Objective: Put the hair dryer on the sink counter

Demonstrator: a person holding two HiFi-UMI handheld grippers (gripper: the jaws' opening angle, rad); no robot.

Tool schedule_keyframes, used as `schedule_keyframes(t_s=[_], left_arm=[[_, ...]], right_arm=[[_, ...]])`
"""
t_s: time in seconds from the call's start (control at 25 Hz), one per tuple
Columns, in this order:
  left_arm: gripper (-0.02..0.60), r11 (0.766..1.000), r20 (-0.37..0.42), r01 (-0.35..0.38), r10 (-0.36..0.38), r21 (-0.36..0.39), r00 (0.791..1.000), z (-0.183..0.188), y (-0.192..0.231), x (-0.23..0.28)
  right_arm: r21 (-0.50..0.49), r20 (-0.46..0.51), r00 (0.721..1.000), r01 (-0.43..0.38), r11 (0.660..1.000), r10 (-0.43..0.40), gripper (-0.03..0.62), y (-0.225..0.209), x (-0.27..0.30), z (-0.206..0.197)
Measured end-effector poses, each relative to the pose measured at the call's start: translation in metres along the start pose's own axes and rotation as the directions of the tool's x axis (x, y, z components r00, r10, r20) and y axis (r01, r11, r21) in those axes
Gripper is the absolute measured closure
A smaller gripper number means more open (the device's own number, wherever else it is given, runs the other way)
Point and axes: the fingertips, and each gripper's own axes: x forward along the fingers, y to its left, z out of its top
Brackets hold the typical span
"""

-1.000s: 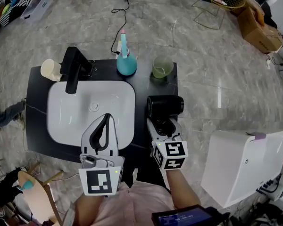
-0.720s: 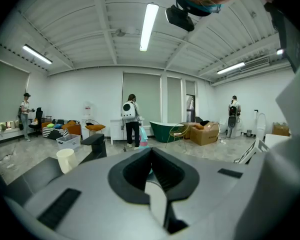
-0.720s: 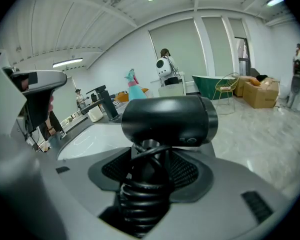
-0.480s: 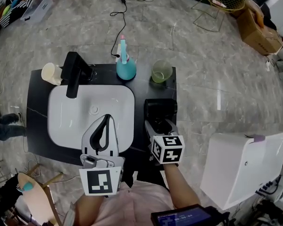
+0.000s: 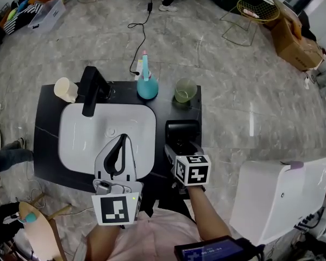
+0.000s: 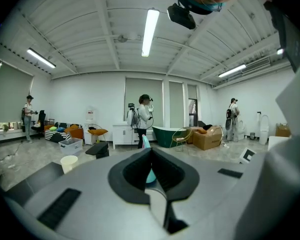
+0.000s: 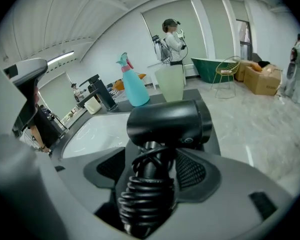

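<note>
The black hair dryer lies on the dark sink counter, just right of the white basin. Its barrel points across my right gripper view, and its handle, wrapped in coiled cord, runs back between my right gripper's jaws. My right gripper is opening, and its pads stand off the handle on both sides. My left gripper hovers over the basin, shut and holding nothing.
A black faucet and a cream cup stand at the counter's back left. A teal spray bottle and a green cup stand behind the dryer. A white cabinet stands on the floor to the right.
The hair dryer's barrel has turned and settled on the counter. My right gripper has slid slightly left. My left gripper has stayed over the basin.
</note>
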Motion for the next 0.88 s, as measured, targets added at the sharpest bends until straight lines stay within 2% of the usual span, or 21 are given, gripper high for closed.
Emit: schedule_keyframes(t_s=[0.12,0.2,0.28,0.36,0.44,0.52,0.6,0.64,0.72,0.88], left_arm=[[0.572,1.0,0.03,-0.01,0.01,-0.012,0.999,0.015,0.004,-0.002],[0.572,1.0,0.071,-0.015,0.015,-0.001,0.997,0.031,0.007,-0.003],[0.572,1.0,0.118,-0.018,0.016,0.024,0.993,0.052,0.01,-0.005],[0.572,0.999,0.165,-0.019,0.012,0.043,0.986,0.072,0.009,-0.007],[0.572,0.999,0.205,-0.013,0.003,0.05,0.979,0.092,0.005,-0.01],[0.572,0.998,0.241,-0.002,-0.012,0.058,0.971,0.109,-0.001,-0.015],[0.572,0.998,0.275,0.008,-0.026,0.066,0.961,0.124,-0.006,-0.019],[0.572,0.998,0.292,0.013,-0.033,0.069,0.956,0.131,-0.008,-0.021],[0.572,0.997,0.321,0.02,-0.044,0.076,0.946,0.143,-0.012,-0.026],[0.572,0.997,0.353,0.029,-0.055,0.076,0.934,0.155,-0.014,-0.033]], right_arm=[[0.022,0.056,0.998,-0.005,1.0,0.004,0.267,0.0,-0.023,0.018],[0.009,0.142,0.99,-0.012,1.0,0.011,0.269,0.007,-0.045,0.043],[-0.037,0.263,0.964,-0.021,0.999,0.029,0.3,0.02,-0.076,0.076],[-0.11,0.4,0.915,-0.011,0.994,0.055,0.351,0.037,-0.111,0.112],[-0.181,0.521,0.851,0.029,0.983,0.071,0.43,0.051,-0.146,0.144],[-0.229,0.61,0.789,0.09,0.969,0.071,0.496,0.062,-0.177,0.168],[-0.255,0.671,0.739,0.146,0.956,0.065,0.557,0.07,-0.201,0.183],[-0.261,0.692,0.719,0.165,0.951,0.066,0.586,0.074,-0.209,0.188],[-0.27,0.719,0.691,0.181,0.946,0.073,0.592,0.079,-0.223,0.194],[-0.286,0.751,0.654,0.199,0.937,0.091,0.592,0.087,-0.241,0.198]])
